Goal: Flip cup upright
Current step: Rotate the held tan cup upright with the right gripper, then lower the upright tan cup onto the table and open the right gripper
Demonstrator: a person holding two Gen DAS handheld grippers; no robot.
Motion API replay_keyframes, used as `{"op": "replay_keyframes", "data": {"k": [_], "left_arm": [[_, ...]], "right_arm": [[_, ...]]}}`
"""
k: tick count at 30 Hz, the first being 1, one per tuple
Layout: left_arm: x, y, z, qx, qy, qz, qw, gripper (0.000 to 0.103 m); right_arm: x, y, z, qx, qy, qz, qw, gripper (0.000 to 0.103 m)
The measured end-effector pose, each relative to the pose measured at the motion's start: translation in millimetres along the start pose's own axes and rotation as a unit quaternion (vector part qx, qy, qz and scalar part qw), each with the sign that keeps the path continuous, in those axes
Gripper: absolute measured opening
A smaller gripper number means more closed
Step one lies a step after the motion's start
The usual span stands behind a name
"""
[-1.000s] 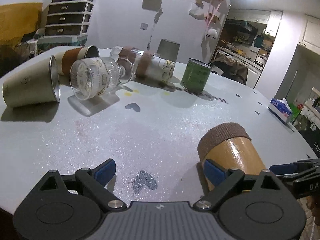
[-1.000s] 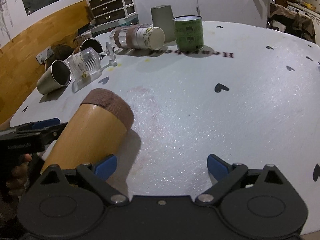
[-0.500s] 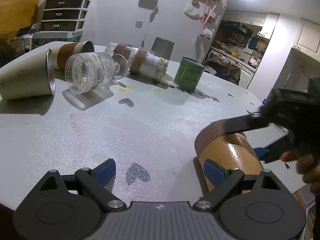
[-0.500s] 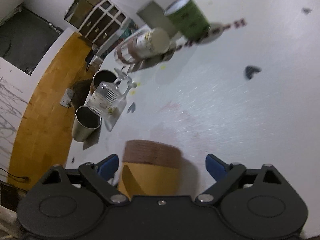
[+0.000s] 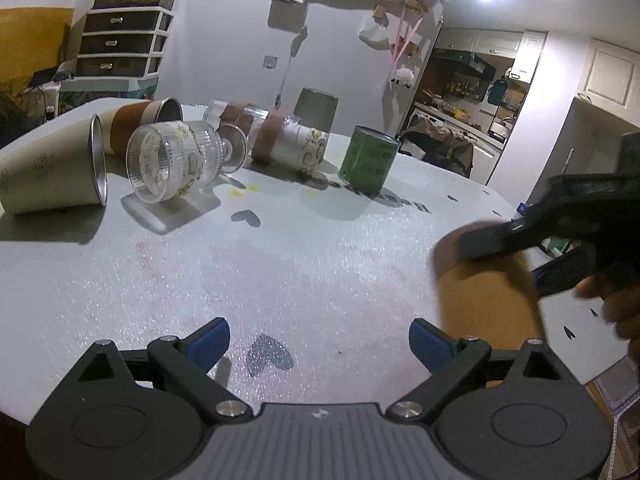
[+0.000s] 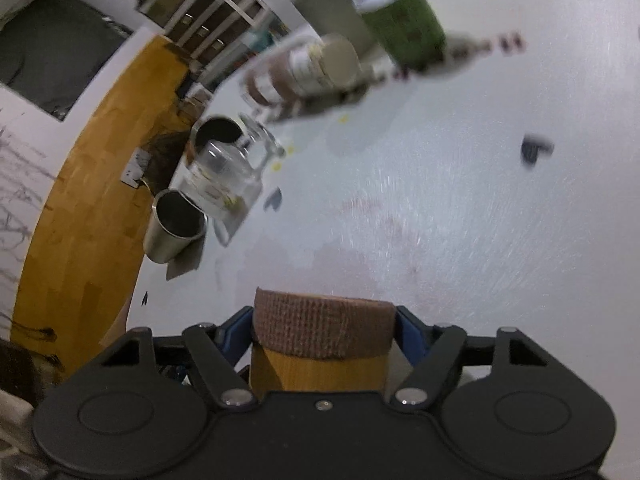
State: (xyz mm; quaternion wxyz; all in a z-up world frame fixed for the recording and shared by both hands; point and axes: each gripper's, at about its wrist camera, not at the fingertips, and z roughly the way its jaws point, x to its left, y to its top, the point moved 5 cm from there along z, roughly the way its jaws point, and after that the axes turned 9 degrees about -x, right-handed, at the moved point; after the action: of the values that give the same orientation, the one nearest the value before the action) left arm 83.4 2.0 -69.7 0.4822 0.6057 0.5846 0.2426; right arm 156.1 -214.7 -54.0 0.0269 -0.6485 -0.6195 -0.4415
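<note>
A tan cup with a brown woven band [image 6: 322, 344] sits between the blue pads of my right gripper [image 6: 323, 326], which is shut on it, band end pointing away. In the left wrist view the same cup [image 5: 486, 300] shows blurred at the right, with the right gripper's black fingers [image 5: 520, 236] around it above the white table [image 5: 320, 272]. My left gripper [image 5: 316, 338] is open and empty, low over the table's near edge, left of the cup.
Several cups lie on their sides at the far left: a metal tumbler [image 5: 52, 172], a ribbed glass goblet [image 5: 176, 164], a brown-sleeved cup [image 5: 140, 124] and a banded bottle [image 5: 276, 140]. A green can [image 5: 368, 164] and a grey cup [image 5: 316, 112] stand behind.
My right gripper has swung over the tan cup and closed on its banded end; the right view is now tilted. The left gripper has stayed put and open.
</note>
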Motion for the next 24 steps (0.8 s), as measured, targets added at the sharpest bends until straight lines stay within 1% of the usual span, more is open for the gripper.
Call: {"op": "replay_keyframes", "data": {"k": [3, 5, 8, 12, 15, 17, 21, 24], "left_arm": [[-3.3, 2.4, -1.9, -0.01, 0.002, 0.01, 0.9999, 0.097], [-5.9, 3.7, -2.5, -0.017, 0.004, 0.018, 0.9997, 0.097], [-10.9, 4.2, -3.5, -0.028, 0.008, 0.032, 0.9991, 0.099], [-16.1, 3.1, -3.9, -0.036, 0.009, 0.048, 0.9982, 0.099], [-17.8, 2.4, -4.7, -0.04, 0.01, 0.055, 0.9976, 0.1], [-17.7, 2.2, -5.3, -0.042, 0.01, 0.057, 0.9974, 0.1], [-17.6, 2.0, -5.5, -0.045, 0.012, 0.059, 0.9972, 0.1], [-18.4, 1.7, -5.1, -0.046, 0.012, 0.061, 0.997, 0.1]], "right_arm": [[3.2, 10.6, -28.8, -0.055, -0.018, -0.052, 0.997, 0.074], [2.4, 19.3, -45.9, -0.09, -0.04, -0.084, 0.992, 0.074], [-5.0, 36.6, -66.5, -0.138, -0.088, -0.125, 0.979, 0.074], [-27.1, 66.4, -80.8, -0.198, -0.171, -0.162, 0.951, 0.073], [-50.0, 95.0, -88.1, -0.237, -0.226, -0.167, 0.93, 0.073], [-67.1, 114.3, -92.0, -0.254, -0.263, -0.16, 0.917, 0.073], [-106.9, 148.1, -97.5, -0.27, -0.329, -0.133, 0.895, 0.073], [-134.5, 166.0, -102.4, -0.279, -0.37, -0.115, 0.879, 0.073]]}}
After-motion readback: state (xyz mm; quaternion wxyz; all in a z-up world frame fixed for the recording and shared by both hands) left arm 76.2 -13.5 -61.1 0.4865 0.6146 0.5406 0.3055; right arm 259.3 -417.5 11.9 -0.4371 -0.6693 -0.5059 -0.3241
